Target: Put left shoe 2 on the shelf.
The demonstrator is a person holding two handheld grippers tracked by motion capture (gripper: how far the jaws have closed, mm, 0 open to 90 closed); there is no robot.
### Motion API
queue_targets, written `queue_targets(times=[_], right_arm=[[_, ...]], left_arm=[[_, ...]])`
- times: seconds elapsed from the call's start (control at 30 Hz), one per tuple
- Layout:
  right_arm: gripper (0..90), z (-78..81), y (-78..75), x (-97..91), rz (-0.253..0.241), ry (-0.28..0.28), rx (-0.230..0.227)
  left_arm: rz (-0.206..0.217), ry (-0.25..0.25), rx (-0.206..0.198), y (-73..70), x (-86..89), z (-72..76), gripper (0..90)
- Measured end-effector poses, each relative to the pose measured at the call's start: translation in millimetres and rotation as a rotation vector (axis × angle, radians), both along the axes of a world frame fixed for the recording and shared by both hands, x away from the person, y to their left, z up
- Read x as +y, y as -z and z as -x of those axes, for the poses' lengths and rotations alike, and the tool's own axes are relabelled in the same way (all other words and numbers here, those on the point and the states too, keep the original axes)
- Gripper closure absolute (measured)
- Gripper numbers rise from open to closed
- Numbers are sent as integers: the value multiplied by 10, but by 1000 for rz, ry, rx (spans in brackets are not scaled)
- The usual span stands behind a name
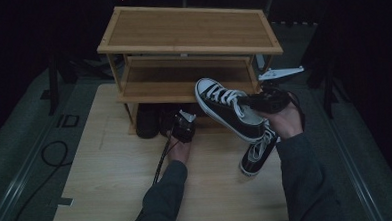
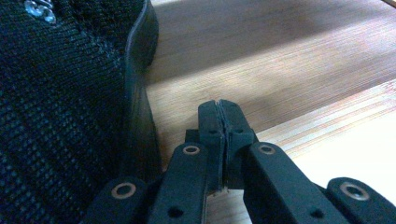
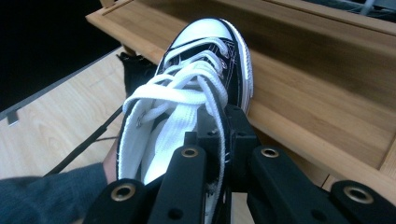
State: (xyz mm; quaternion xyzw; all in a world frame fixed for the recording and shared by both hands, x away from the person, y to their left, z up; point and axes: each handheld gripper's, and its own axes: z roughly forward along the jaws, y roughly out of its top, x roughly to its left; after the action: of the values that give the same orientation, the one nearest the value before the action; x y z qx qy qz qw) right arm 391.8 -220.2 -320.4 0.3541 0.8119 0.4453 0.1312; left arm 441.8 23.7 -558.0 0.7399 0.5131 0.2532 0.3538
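Observation:
A black-and-white laced sneaker (image 1: 224,107) hangs in the air with its toe over the front edge of the wooden shoe rack's middle shelf (image 1: 183,83). My right gripper (image 1: 251,103) is shut on the side wall of its opening; in the right gripper view the sneaker (image 3: 187,93) points away from the right gripper (image 3: 224,123) toward the shelf (image 3: 327,107). Its matching sneaker (image 1: 258,155) lies on the table below. My left gripper (image 1: 184,125) sits low at the rack's foot, shut on nothing (image 2: 219,107), right beside a black mesh shoe (image 2: 60,116).
Dark shoes (image 1: 147,122) stand under the rack on the light wooden table (image 1: 112,194). The rack's top shelf (image 1: 188,28) is bare. A cable (image 1: 161,159) trails from the left gripper along the sleeve. A white bracket (image 1: 280,73) sticks out behind the rack at right.

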Motion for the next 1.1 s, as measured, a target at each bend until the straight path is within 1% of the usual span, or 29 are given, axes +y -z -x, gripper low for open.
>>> queue_targets(times=[0.2,0.43,0.53,0.8,0.93,1.1], right_arm=[[870,-116,25,58,-16,32,4],[870,-241,38,184,-3,81,-8],[870,-286,56,229,-12,96,-12],[870,-414,127,363,-56,142,6],[870,-454,131,434,-63,172,3],[870,-490,151,507,-71,194,-4]], left_arm=[[-6,3,2,-2,4,1,889],[-4,0,1,0,1,-1,889],[-1,0,1,0,1,-1,889],[0,0,2,0,2,-1,889],[2,-1,2,0,3,-2,890],[4,-2,1,1,2,-2,890]])
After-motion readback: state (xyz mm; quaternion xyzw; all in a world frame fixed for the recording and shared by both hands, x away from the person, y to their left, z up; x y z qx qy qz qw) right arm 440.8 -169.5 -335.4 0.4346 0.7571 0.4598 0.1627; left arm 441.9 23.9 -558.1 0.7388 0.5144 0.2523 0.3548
